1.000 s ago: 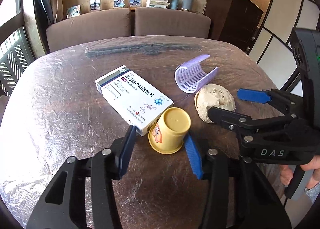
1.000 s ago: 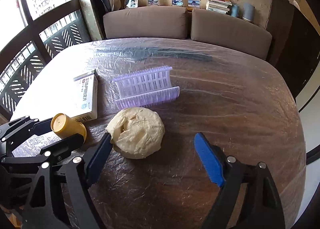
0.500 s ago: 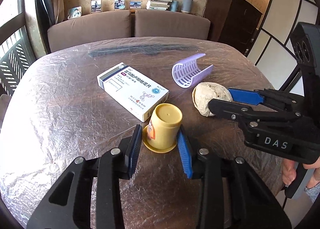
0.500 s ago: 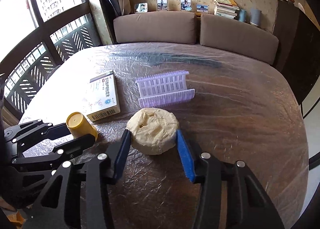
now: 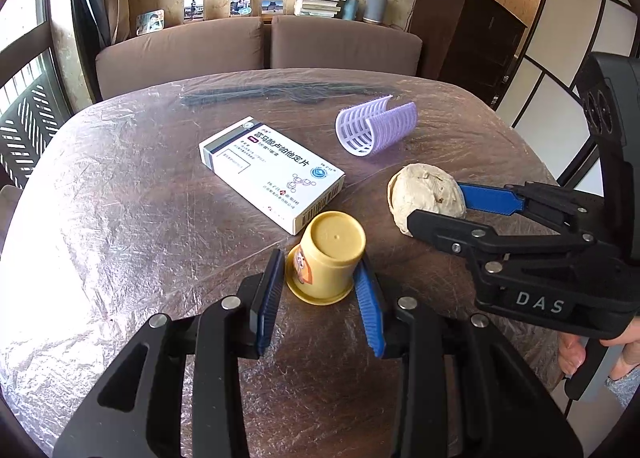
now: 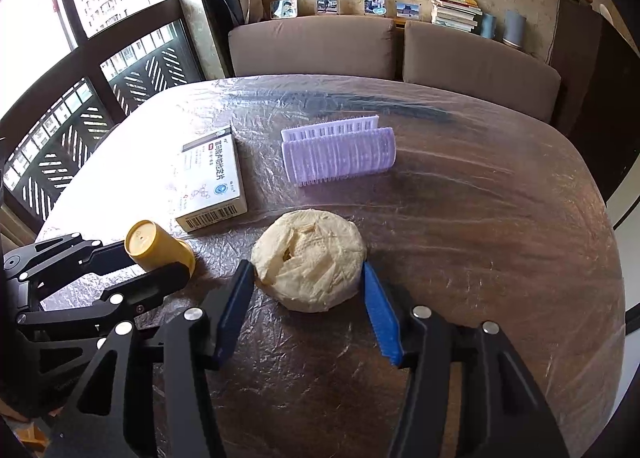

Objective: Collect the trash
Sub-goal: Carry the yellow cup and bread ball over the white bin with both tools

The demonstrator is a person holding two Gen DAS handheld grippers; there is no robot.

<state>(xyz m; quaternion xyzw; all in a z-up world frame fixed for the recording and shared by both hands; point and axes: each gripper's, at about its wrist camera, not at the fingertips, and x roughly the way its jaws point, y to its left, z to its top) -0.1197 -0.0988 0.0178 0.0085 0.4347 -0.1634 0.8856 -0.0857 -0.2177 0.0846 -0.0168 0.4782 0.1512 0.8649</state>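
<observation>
Sitting upside down near the table's [image 5: 120, 218] front edge, yellow cup [image 5: 326, 262] pinched in the left gripper [image 5: 320, 290]; beside it, crumpled paper wad [image 6: 310, 258] squeezed by the right gripper [image 6: 308, 298]. Possibly slipping off the tapered cup wall. Showing the window side only from the right wrist.

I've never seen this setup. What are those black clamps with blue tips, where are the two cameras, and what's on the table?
They are hand-held two-finger grippers, one per hand, each carrying a fisheye camera that looks along its fingers. In the left camera's picture, the left gripper closes around an upside-down yellow cup. In the right camera's picture, the right gripper closes around a crumpled paper wad. Also on the plastic-covered table: a white medicine box and a purple hair roller.
</observation>
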